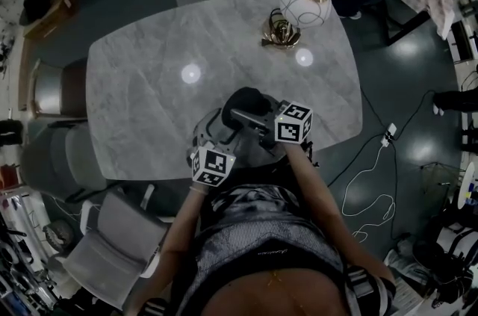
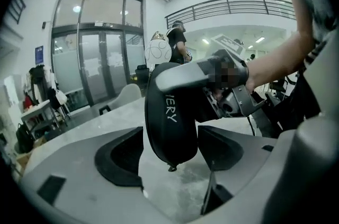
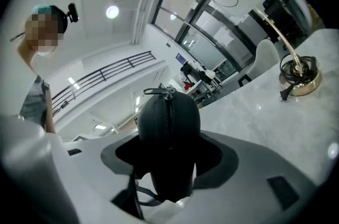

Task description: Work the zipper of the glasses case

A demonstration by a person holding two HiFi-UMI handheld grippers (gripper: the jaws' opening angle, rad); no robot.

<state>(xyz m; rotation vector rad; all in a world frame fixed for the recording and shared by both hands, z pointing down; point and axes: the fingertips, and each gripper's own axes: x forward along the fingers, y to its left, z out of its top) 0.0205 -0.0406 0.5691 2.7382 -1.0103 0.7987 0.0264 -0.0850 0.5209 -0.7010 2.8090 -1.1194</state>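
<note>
"One case, two tools: who has it?"

"The right gripper (image 3: pixel 170 159) is clamped across the glasses case (image 3: pixel 168 127), held up over the table's (image 1: pixel 149 98) near edge. The left gripper (image 2: pixel 172 157) stands wide apart around its free end, touching nothing."

"How will it handle?"

"Light, stiff-shelled, smooth, I'd judge. Pinch the small zipper pull (image 3: pixel 156 92) at that free end; probably floppy, though it's tiny here."
</note>
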